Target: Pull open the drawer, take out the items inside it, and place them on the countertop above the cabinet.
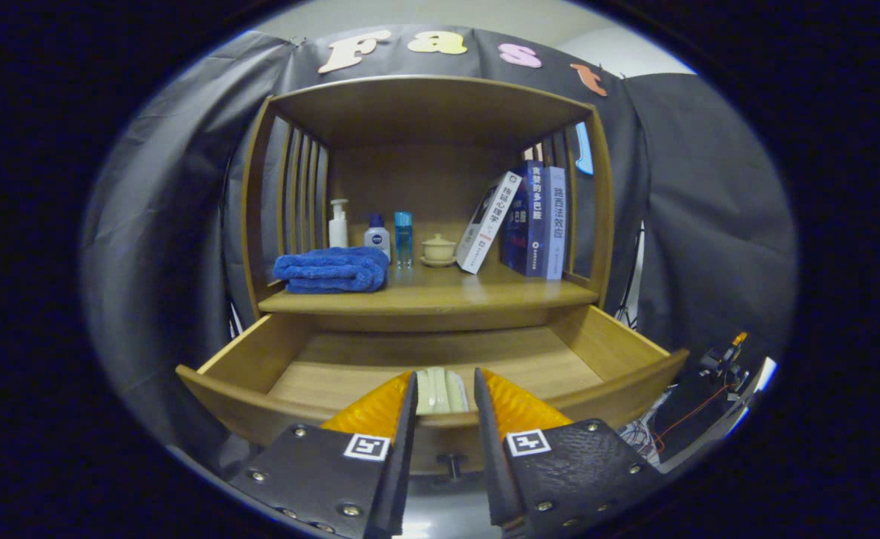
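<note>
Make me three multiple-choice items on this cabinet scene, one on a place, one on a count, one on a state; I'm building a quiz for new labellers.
1. Where does the blue towel lie?
A. in the drawer
B. on the shelf, beside the bottles
C. on top of the books

2. How many books stand on the shelf?
A. one
B. three
C. five

3. What state is the drawer in?
A. pulled open
B. shut
C. taken out of the cabinet

Answers:
1 B, the towel rests on the shelf next to the bottles.
2 B, one leaning and two upright.
3 A, its floor shows, with a pale item between the open fingers of the gripper.
</note>
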### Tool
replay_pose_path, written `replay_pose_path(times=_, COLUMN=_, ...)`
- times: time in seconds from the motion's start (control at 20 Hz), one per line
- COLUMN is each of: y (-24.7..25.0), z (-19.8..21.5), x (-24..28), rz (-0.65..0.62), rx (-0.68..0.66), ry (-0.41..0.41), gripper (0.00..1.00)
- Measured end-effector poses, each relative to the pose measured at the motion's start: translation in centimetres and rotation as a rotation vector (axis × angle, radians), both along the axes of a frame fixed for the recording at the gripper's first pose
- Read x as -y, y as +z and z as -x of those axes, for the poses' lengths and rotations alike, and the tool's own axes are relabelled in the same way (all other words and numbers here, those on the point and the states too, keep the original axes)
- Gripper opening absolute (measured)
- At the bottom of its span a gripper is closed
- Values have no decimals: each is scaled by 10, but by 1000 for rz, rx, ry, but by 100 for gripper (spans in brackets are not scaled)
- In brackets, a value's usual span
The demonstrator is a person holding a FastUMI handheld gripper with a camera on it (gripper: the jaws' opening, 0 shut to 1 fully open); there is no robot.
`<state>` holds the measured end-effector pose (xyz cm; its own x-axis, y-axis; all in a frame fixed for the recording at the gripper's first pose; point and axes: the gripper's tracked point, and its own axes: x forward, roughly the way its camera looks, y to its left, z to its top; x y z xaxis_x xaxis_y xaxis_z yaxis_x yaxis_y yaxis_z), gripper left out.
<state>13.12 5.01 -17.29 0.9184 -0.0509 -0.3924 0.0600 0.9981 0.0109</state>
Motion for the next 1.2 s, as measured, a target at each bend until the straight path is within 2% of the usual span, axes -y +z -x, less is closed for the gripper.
replay_pose_path(times=0.25, y=-28, z=-47, x=-4, rz=7, rx=-188, ry=3, gripper=43)
replay_pose_path(times=0.45, y=-56, z=-66, x=-8, rz=19, rx=-340, ry=29, gripper=43)
replay_pose_path(times=0.85, y=-117, z=-62, x=-4, rz=24, rx=-621, ry=26, gripper=43)
replay_pose_path(times=1.0, y=-123, z=-65, x=-7, rz=8, rx=-622, ry=35, gripper=43)
replay_pose_path(times=1.2, y=-121, z=-68, x=-4, rz=-16, rx=-609, ry=20, gripper=23)
